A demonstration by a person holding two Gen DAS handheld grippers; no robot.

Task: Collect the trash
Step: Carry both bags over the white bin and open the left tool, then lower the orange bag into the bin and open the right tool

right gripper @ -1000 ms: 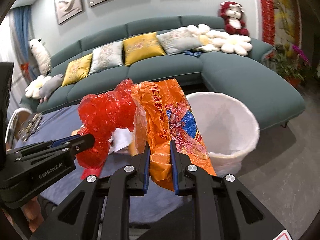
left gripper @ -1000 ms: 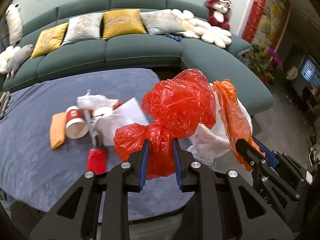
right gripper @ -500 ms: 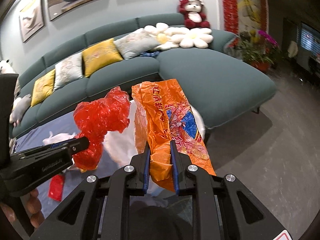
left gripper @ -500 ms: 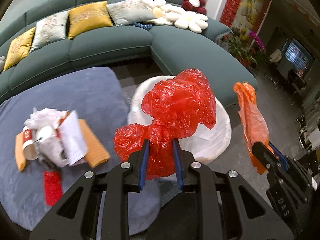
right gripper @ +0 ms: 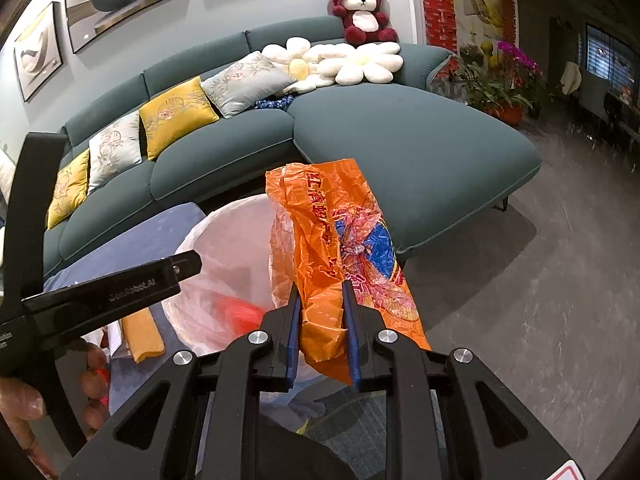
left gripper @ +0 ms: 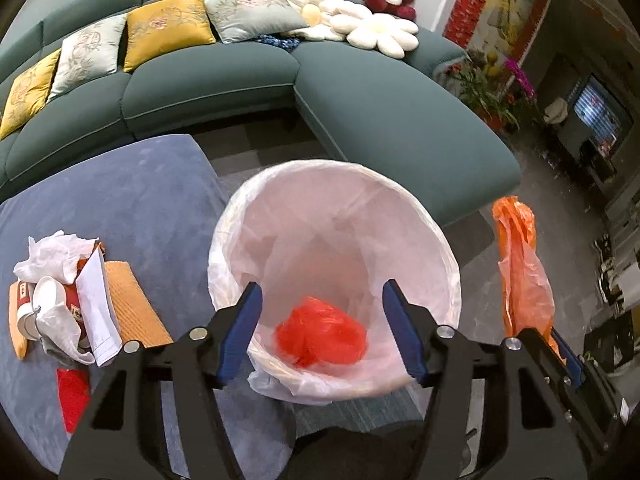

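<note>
A round bin with a white liner [left gripper: 420, 216] stands on the floor beside the grey-blue table. My left gripper [left gripper: 322, 316] hangs over the bin, its jaws opening, nothing between them. A crumpled red plastic bag [left gripper: 320, 336] lies blurred inside the bin below it. My right gripper [right gripper: 322, 312] is shut on an orange printed plastic bag [right gripper: 340, 240], held just right of the bin [right gripper: 224, 240]. The same orange bag [left gripper: 520, 272] hangs at the right of the left wrist view.
On the grey-blue table [left gripper: 140, 200] lie a red paper cup [left gripper: 40, 312], white tissue [left gripper: 52, 256], an orange cloth [left gripper: 132, 308] and a red wrapper [left gripper: 72, 396]. A teal sectional sofa [left gripper: 380, 120] curves behind the bin. A hand [right gripper: 24, 396] holds the left tool.
Both grippers swung right from the table to the bin. The left gripper opened and the red bag dropped into the bin. The right gripper kept its hold on the orange bag.
</note>
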